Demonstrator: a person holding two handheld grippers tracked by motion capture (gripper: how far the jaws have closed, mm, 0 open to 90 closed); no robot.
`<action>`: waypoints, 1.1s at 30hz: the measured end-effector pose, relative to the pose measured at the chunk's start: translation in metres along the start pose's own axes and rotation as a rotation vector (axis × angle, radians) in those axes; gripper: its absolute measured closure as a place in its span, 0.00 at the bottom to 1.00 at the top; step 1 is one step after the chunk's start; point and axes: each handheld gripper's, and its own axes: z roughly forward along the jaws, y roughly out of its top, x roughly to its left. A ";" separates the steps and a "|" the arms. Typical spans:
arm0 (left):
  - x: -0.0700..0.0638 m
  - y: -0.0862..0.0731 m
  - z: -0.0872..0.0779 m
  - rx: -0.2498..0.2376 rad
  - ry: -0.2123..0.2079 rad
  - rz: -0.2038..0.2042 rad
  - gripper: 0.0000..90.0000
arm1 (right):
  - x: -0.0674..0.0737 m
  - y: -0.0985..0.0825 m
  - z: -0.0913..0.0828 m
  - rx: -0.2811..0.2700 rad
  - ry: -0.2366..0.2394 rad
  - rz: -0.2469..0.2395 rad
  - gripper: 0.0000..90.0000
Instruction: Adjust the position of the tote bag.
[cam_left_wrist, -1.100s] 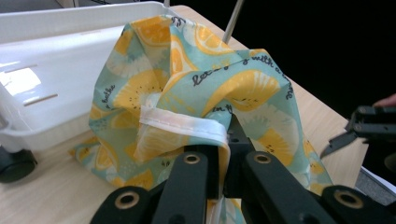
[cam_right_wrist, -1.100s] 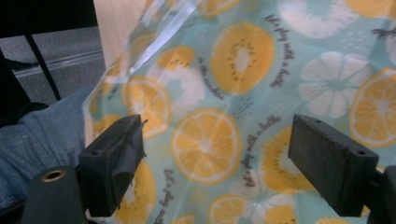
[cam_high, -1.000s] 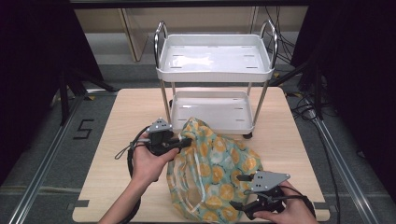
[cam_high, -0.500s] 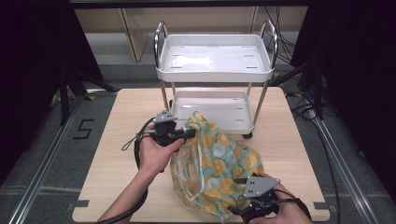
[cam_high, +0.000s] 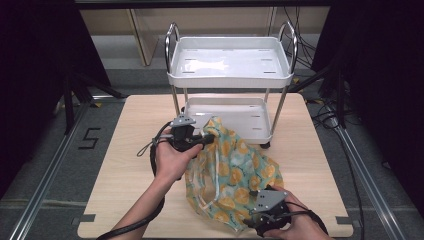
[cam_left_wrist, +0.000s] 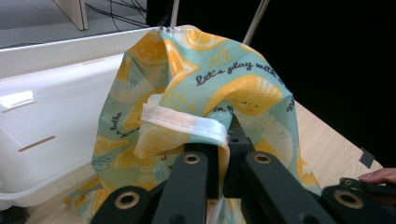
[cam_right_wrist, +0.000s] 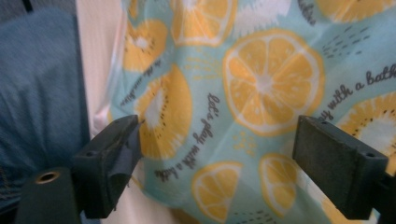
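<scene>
A teal cloth bag (cam_high: 232, 170) printed with lemon slices lies crumpled on the wooden table (cam_high: 135, 130). My left gripper (cam_high: 202, 141) is shut on the bag's white hem (cam_left_wrist: 187, 122) and holds that far edge raised, close to the cart's lower shelf. The pinched fabric (cam_left_wrist: 224, 74) drapes over the closed jaws in the left gripper view. My right gripper (cam_high: 256, 223) sits at the bag's near end by the table's front edge. Its jaws stand wide open (cam_right_wrist: 215, 154), the printed cloth (cam_right_wrist: 261, 84) lying behind them untouched by the pads.
A white two-shelf cart (cam_high: 230, 80) with chrome posts stands at the back of the table, its lower shelf (cam_high: 240, 117) just beyond the bag. Bare table surface lies to the left and right. Black cables trail from both grippers.
My left gripper has carried the bag's hem a little up and away, toward the cart. My right gripper has sunk and shifted left toward the bag's near end.
</scene>
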 end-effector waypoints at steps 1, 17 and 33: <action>0.000 0.000 0.000 0.003 -0.004 -0.004 0.98 | 0.000 0.000 0.001 0.017 0.004 0.004 0.23; 0.010 0.001 -0.003 0.009 0.031 -0.009 0.98 | -0.013 0.010 -0.023 -0.007 -0.034 0.061 1.00; 0.011 0.004 0.008 0.008 0.050 -0.001 0.99 | -0.005 0.020 -0.010 -0.109 0.033 0.049 0.35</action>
